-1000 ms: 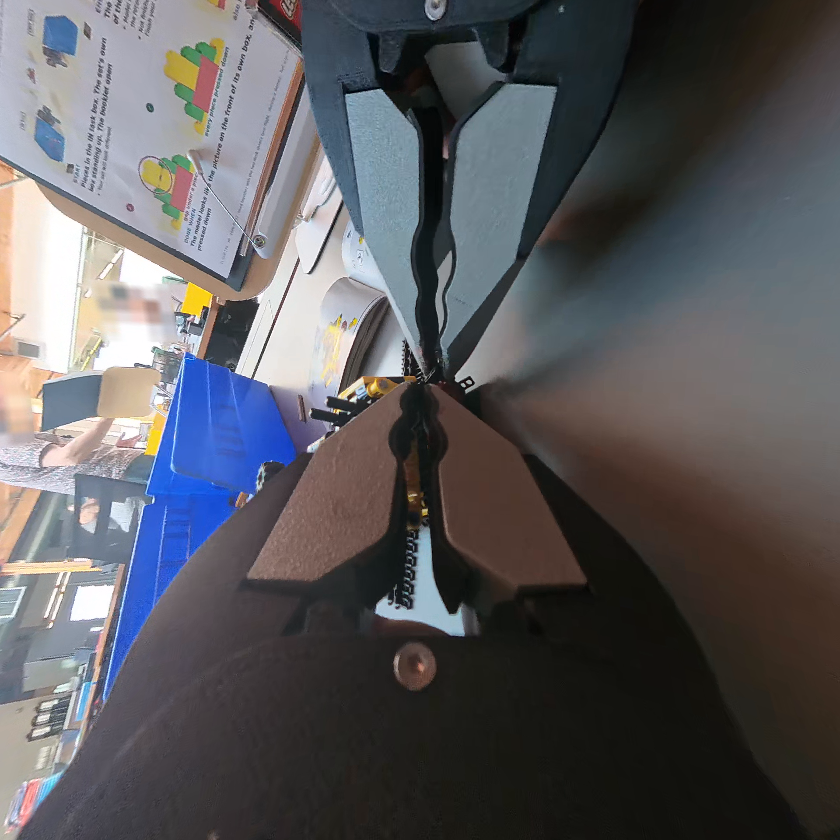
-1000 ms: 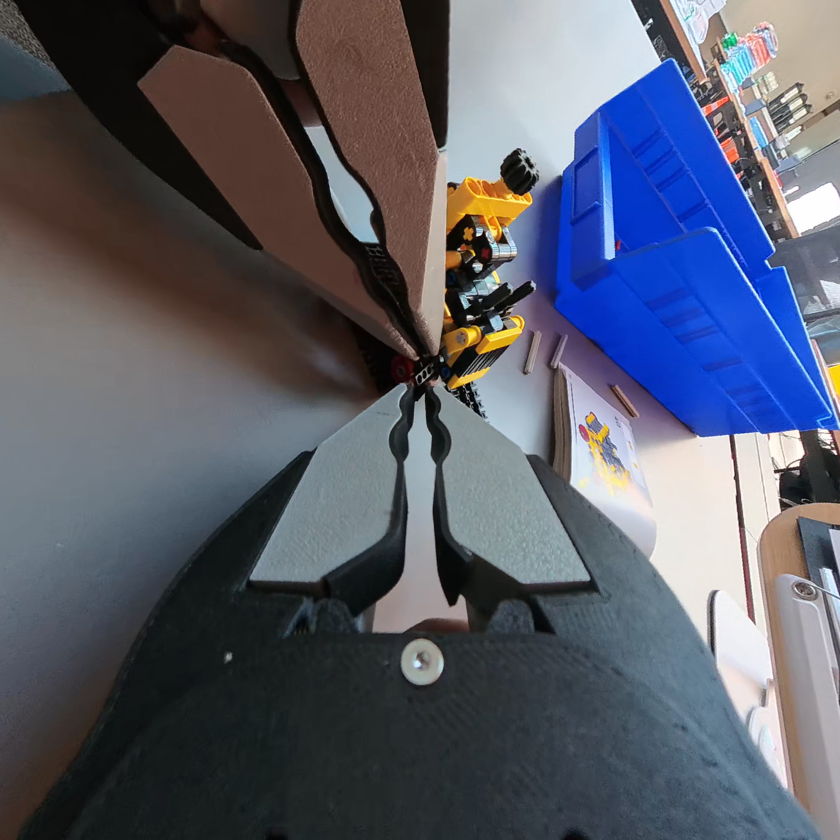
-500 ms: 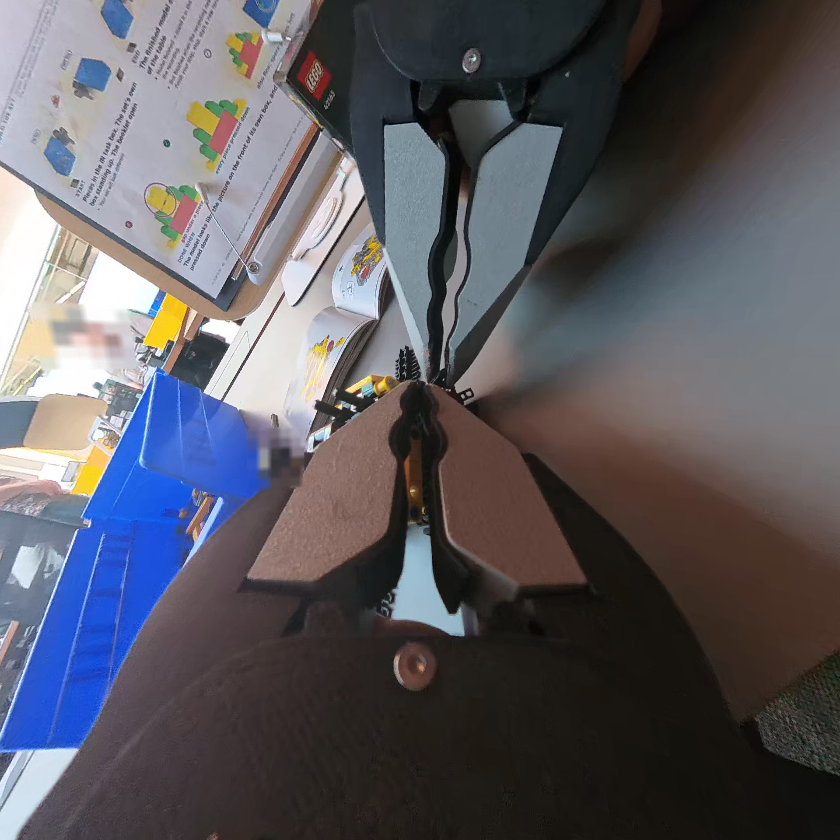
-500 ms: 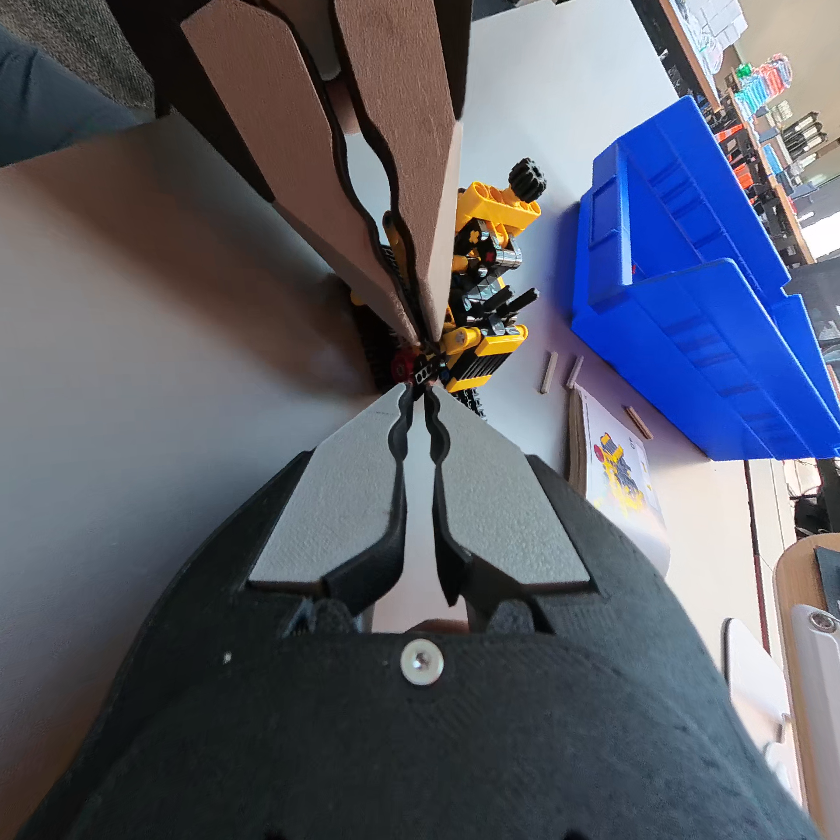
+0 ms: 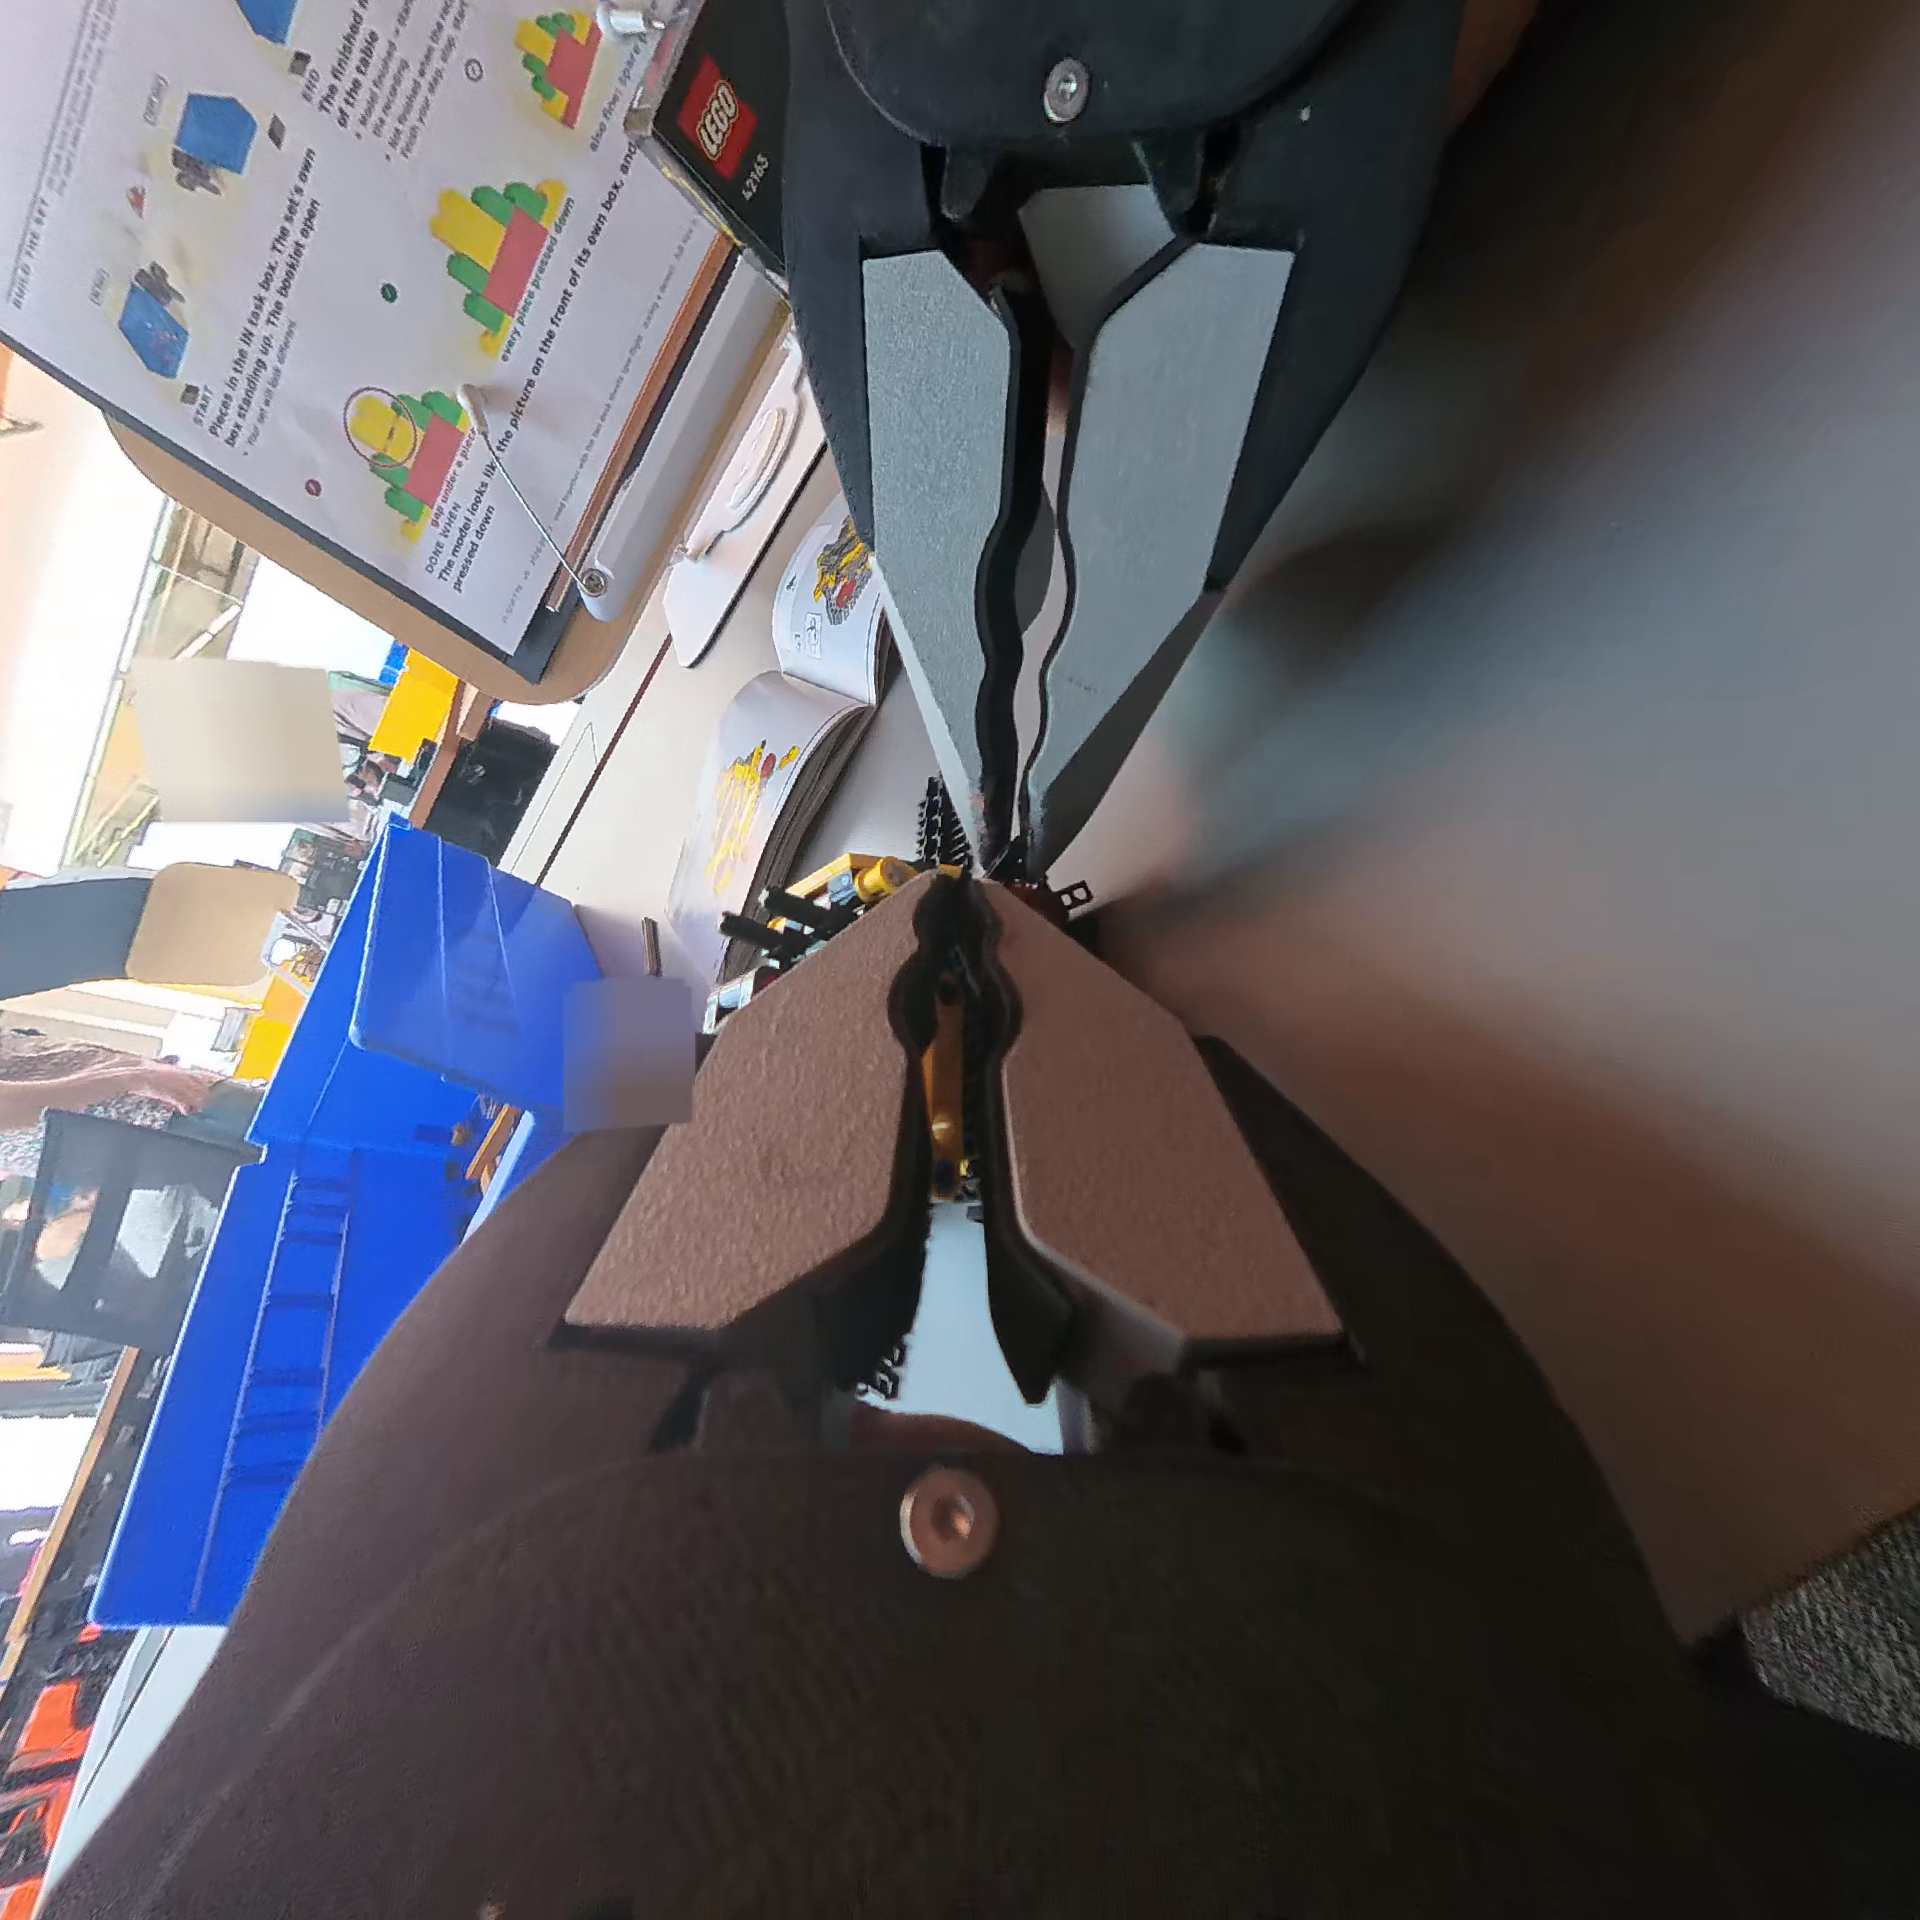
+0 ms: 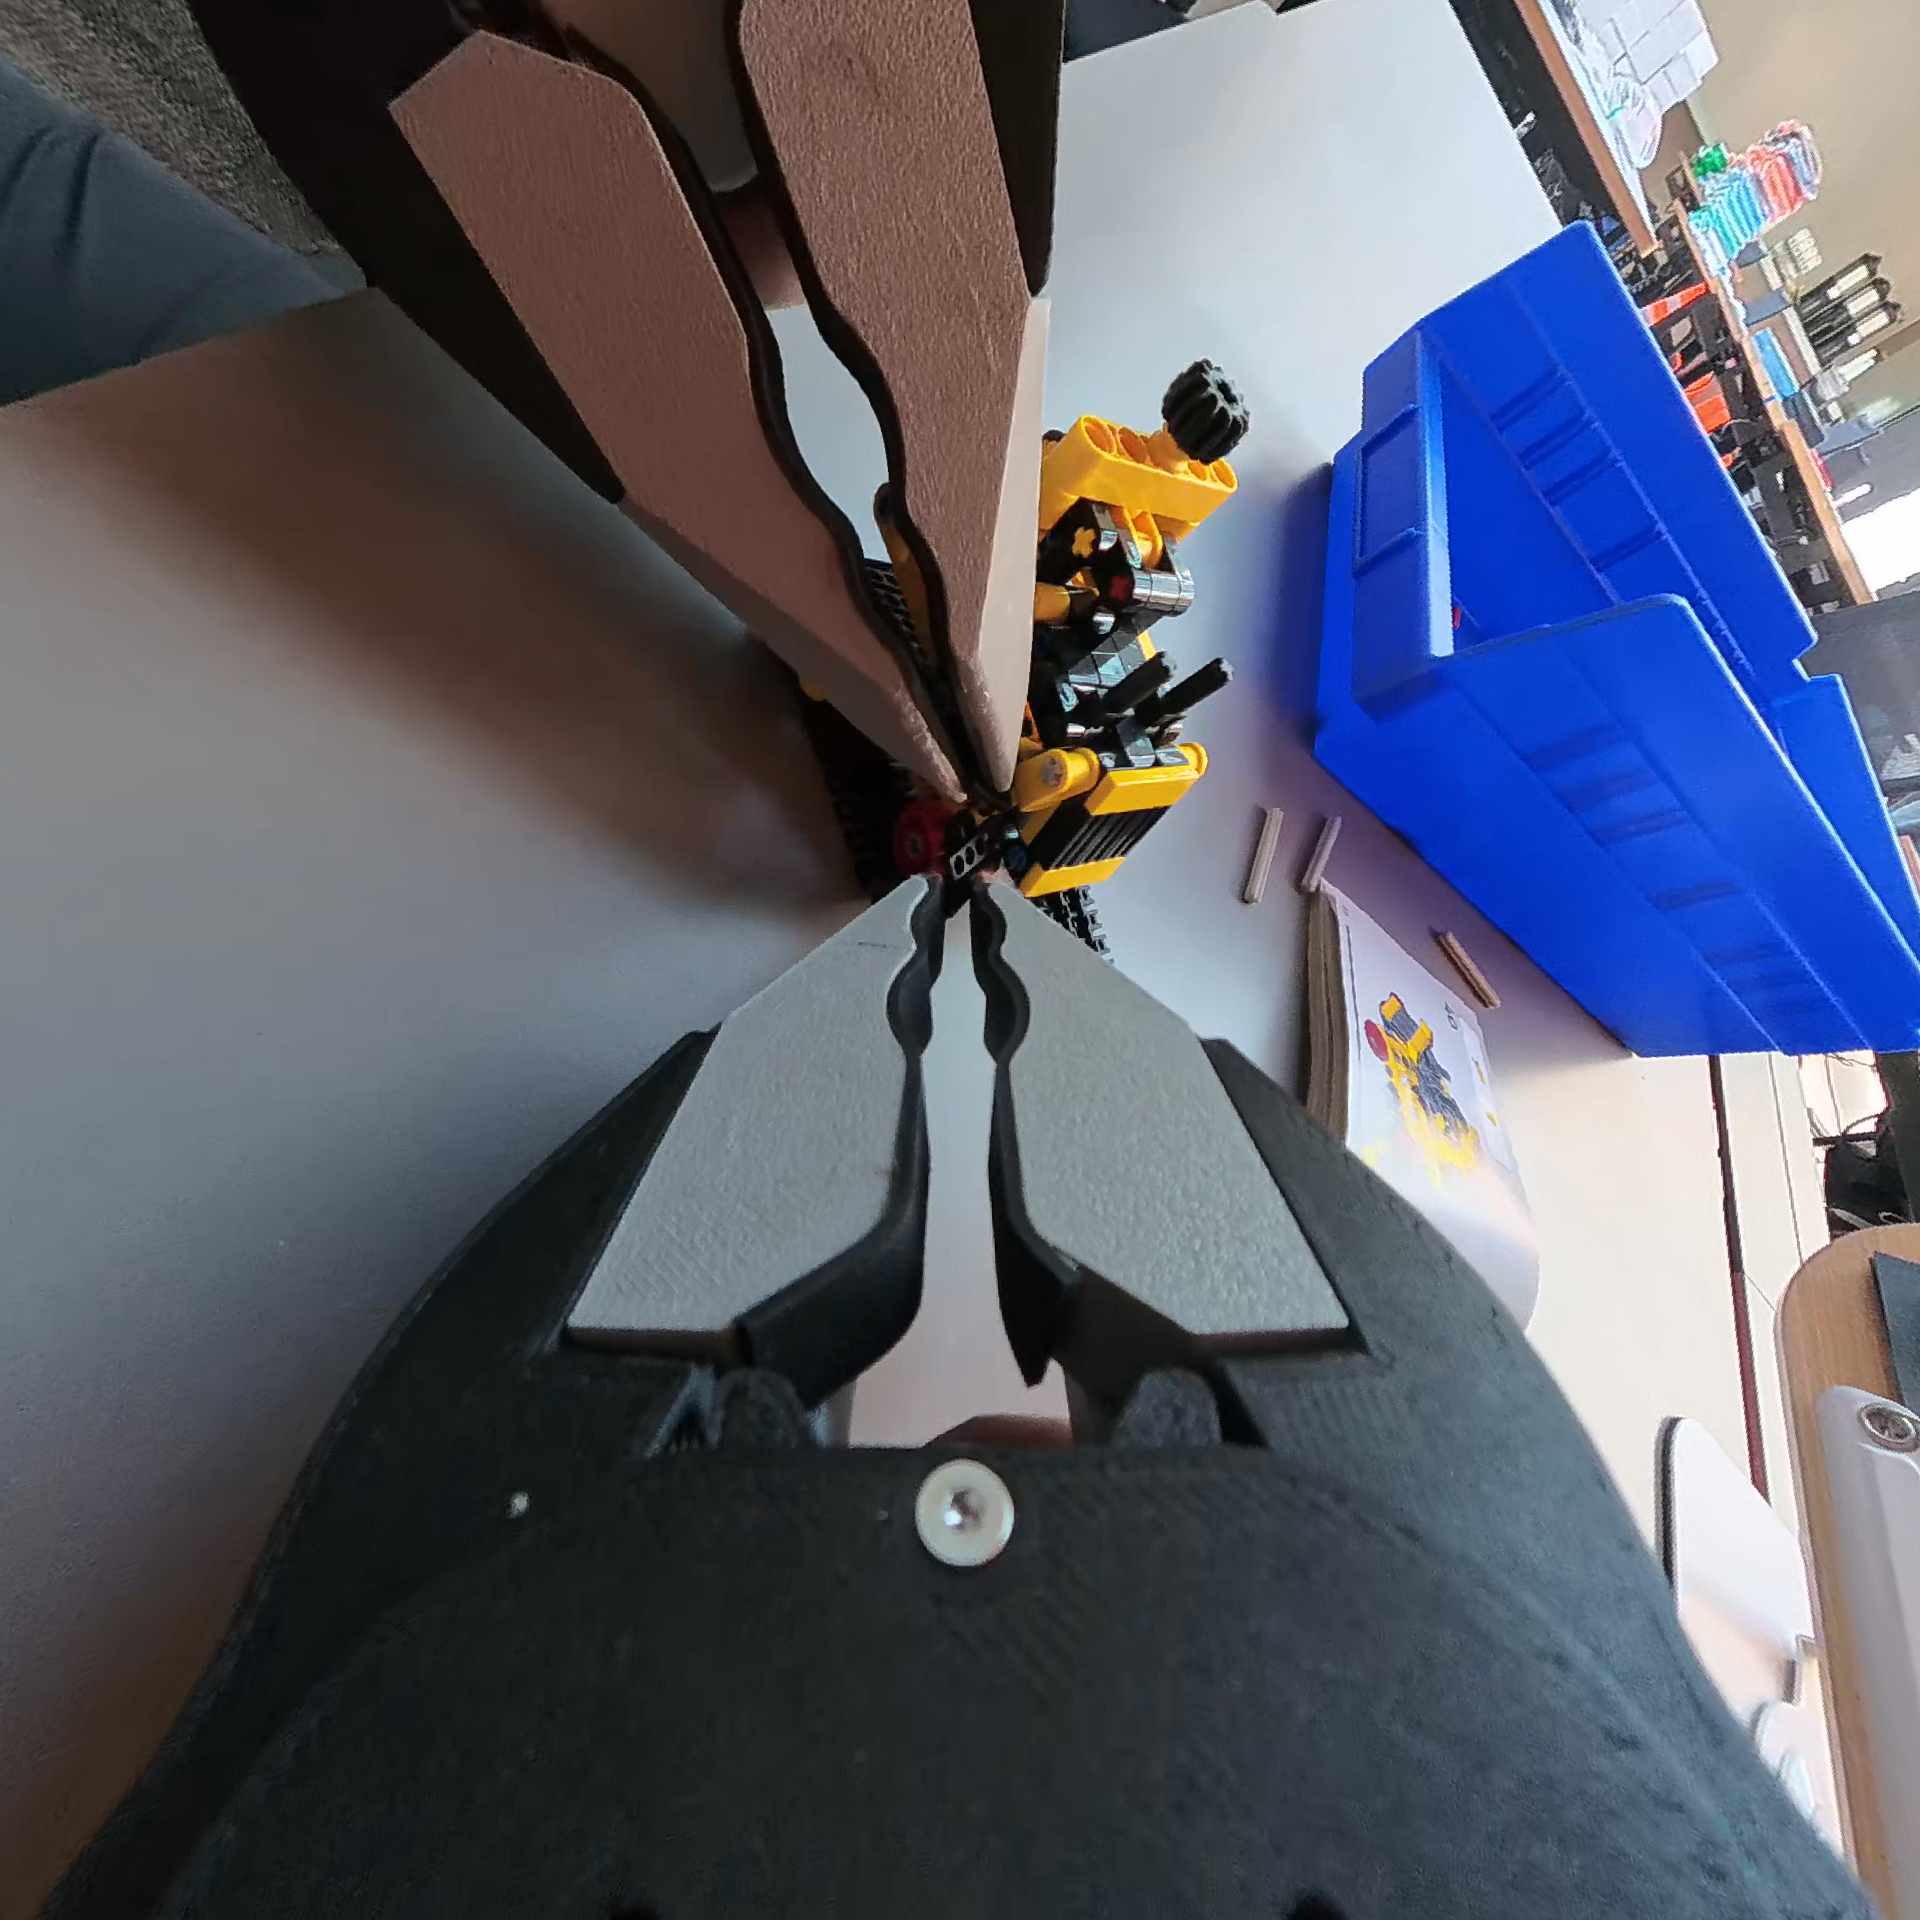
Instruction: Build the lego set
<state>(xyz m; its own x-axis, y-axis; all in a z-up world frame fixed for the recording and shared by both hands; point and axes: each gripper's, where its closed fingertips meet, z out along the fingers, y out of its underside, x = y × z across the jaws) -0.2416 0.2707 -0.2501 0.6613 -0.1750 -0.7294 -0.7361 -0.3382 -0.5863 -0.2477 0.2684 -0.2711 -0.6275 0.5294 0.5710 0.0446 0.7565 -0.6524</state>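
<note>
A yellow and black lego vehicle [image 6: 1127, 644] with black tracks lies on the grey table [image 6: 364, 935]. My left gripper [image 6: 977, 790], with brown pads, is shut on its yellow beam and track [image 5: 943, 1081]. My right gripper [image 6: 956, 896], with grey pads, meets it tip to tip. Its fingers are nearly closed and pinch a small black part [image 6: 971, 854] at the model's near end, beside a red hub [image 6: 920, 831]. In the left wrist view my left gripper [image 5: 961, 888] hides most of the model [image 5: 831, 894], and my right gripper [image 5: 1003, 836] comes in from above.
Blue bins [image 6: 1610, 727] stand past the model. An open instruction booklet [image 6: 1423, 1091] and short wooden sticks [image 6: 1262, 852] lie between them and me. A clipboard with a picture sheet [image 5: 343, 260] and a black lego box [image 5: 727, 135] stand farther back. Both grippers' tips are close together, under 4 cm apart.
Both grippers have tilted and shifted a little together with the model. The right gripper now sits slightly farther back in the left wrist view. Both grips are unchanged.
</note>
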